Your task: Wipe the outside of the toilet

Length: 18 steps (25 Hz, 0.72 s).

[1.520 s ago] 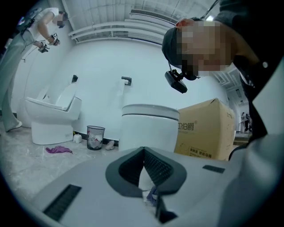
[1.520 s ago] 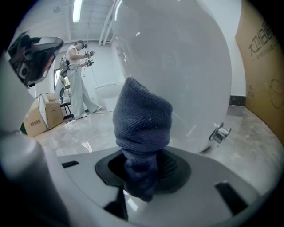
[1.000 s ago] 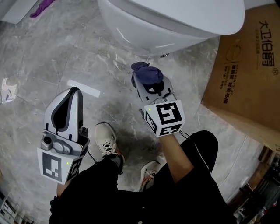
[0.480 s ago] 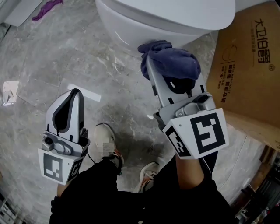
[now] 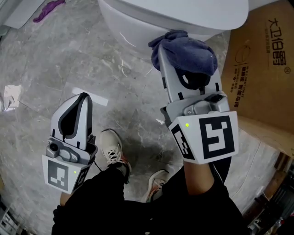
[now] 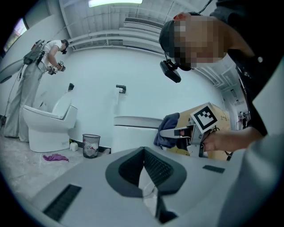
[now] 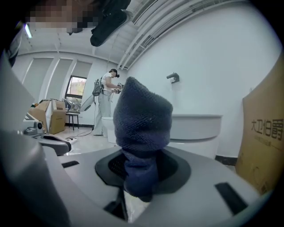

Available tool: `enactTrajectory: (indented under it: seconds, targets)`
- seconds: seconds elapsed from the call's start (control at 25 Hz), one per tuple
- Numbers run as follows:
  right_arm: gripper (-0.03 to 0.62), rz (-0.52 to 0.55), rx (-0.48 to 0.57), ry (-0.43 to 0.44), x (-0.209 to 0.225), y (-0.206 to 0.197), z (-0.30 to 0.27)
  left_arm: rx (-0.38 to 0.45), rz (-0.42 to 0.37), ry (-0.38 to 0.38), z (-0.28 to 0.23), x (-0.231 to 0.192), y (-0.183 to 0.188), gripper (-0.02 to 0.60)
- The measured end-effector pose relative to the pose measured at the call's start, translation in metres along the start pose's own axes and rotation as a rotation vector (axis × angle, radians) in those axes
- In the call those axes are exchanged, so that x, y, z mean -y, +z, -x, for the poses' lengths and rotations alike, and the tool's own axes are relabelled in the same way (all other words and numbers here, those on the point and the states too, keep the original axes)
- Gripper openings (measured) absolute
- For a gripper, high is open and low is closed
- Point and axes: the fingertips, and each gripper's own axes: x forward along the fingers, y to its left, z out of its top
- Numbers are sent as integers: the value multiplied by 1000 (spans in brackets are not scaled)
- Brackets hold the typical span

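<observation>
The white toilet (image 5: 138, 27) fills the top of the head view, and its bowl also shows in the left gripper view (image 6: 133, 135) and the right gripper view (image 7: 195, 128). My right gripper (image 5: 179, 62) is shut on a dark blue cloth (image 5: 190, 53), which bunches over its tips close beside the bowl's front underside. I cannot tell whether it touches. The cloth (image 7: 142, 119) blocks the middle of the right gripper view. My left gripper (image 5: 79, 103) hangs low at the left over the floor, shut and holding nothing; its pads (image 6: 153, 166) meet.
A cardboard box (image 5: 266, 69) stands right of the toilet. On the grey marble floor lie a white strip (image 5: 89, 95), a paper scrap (image 5: 10, 96) and a purple rag (image 5: 48, 8). My shoes (image 5: 110, 147) are below. Farther off are another toilet (image 6: 46, 126), a wire bin (image 6: 91, 145) and a person (image 6: 44, 57).
My right gripper rose with the cloth from near the floor up to the side of the toilet bowl, coming closer to the head camera. The left gripper barely shifted.
</observation>
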Motion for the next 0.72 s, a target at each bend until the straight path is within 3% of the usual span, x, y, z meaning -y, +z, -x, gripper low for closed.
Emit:
enactTrajectory:
  seconds: [0.72]
  targets:
    - [120, 19, -45, -44, -5, -51, -6, -24, 34, -4, -7, -4, -16, 11]
